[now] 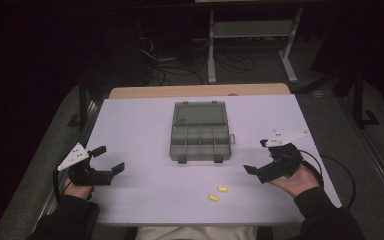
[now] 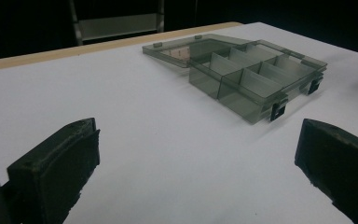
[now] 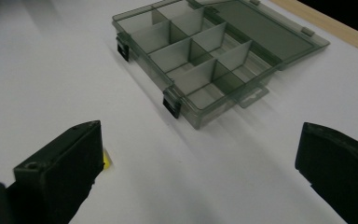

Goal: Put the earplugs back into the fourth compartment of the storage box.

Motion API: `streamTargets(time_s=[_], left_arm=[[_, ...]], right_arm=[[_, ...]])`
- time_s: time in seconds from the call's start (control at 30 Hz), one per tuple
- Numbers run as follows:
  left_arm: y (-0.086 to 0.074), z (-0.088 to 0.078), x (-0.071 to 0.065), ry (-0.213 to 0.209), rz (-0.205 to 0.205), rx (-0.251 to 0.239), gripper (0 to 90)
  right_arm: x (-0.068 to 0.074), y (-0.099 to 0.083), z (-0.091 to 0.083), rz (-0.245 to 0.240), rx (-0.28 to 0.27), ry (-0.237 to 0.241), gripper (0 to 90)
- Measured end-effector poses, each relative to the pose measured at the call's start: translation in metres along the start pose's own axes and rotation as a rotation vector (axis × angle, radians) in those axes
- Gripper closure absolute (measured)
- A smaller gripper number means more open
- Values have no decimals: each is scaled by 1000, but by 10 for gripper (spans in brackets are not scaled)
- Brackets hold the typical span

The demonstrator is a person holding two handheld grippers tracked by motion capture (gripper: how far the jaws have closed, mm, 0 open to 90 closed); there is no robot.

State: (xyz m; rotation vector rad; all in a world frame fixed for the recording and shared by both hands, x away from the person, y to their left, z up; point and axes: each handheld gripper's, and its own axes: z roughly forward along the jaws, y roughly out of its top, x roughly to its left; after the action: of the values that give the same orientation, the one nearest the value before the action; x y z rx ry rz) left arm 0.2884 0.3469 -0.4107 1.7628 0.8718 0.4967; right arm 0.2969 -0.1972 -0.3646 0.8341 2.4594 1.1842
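While both of our grippers hang above the table (image 1: 130, 200) with nothing in them, the work ahead looks like getting the two small yellow pieces (image 1: 218, 193) into the open organiser box (image 1: 200, 131). Our left gripper (image 1: 107, 159) hovers near the left edge with its jaws spread wide, and our right gripper (image 1: 258, 157) hovers near the right edge, jaws equally far apart.

To do this well, we judge the right gripper should go first, since the yellow pieces lie closer to it, near the front edge and just in front of the box. We should come down straight over one piece, close gently so it does not squirt out sideways, and lift clear of the box wall before moving over a compartment.

The box is smoky grey and see-through, sitting at the middle of the table with its lid (image 3: 261, 28) folded flat toward the far edge. Dividers split it into small compartments, all seemingly empty, and two dark latches (image 3: 172, 106) stand on its front wall. The yellow pieces are tiny, rounded and lie near each other without touching.
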Motion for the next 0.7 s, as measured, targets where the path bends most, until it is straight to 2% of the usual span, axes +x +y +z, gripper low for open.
streamTargets(time_s=[0.37, 0.7], left_arm=[[0, 0, 0, 5, 0, -1, 0], [0, 0, 0, 4, 1, 0, 0]], right_arm=[[11, 7, 18, -39, 57, 43, 7], [20, 12, 34, -63, 100, 59, 8]])
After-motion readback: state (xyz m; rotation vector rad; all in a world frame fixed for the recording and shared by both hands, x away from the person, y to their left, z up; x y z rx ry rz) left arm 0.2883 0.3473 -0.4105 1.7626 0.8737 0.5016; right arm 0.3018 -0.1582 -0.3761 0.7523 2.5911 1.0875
